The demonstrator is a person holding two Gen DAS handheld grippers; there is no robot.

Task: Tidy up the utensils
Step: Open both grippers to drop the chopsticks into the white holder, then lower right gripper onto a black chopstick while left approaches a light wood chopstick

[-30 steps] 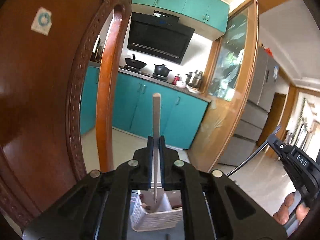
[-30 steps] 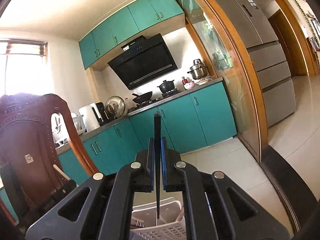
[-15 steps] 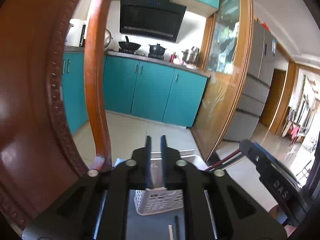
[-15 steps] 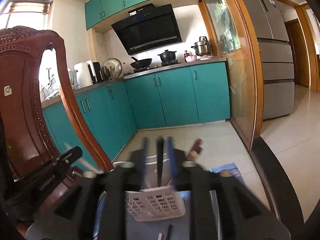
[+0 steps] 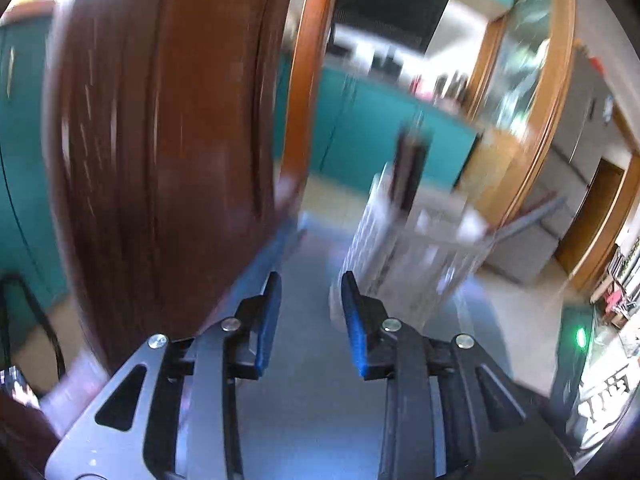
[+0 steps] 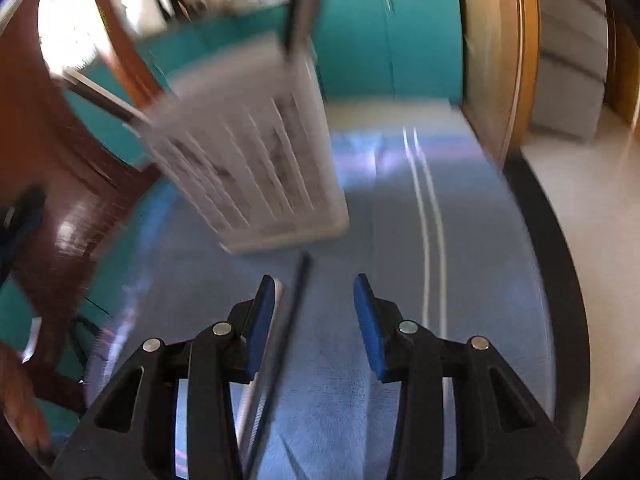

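Both views are motion-blurred. A white slotted utensil basket (image 5: 416, 248) stands on the grey-blue table, ahead and right of my left gripper (image 5: 310, 312), which is open and empty. Dark utensils (image 5: 408, 164) stick up out of the basket. In the right wrist view the basket (image 6: 248, 152) stands ahead and left of my right gripper (image 6: 316, 312), which is open. A dark chopstick (image 6: 280, 344) lies on the table by its left finger, not gripped. Another dark utensil (image 6: 300, 4) stands in the basket.
A brown wooden chair back (image 5: 160, 140) fills the left of the left wrist view, close to the gripper. The table's dark edge (image 6: 560, 272) curves along the right. Teal kitchen cabinets (image 6: 384, 36) and a wooden door frame (image 5: 536, 112) lie beyond.
Both grippers let go of their chopsticks into the basket, opened, and dropped low over the table. The cameras have tilted down and swing fast.
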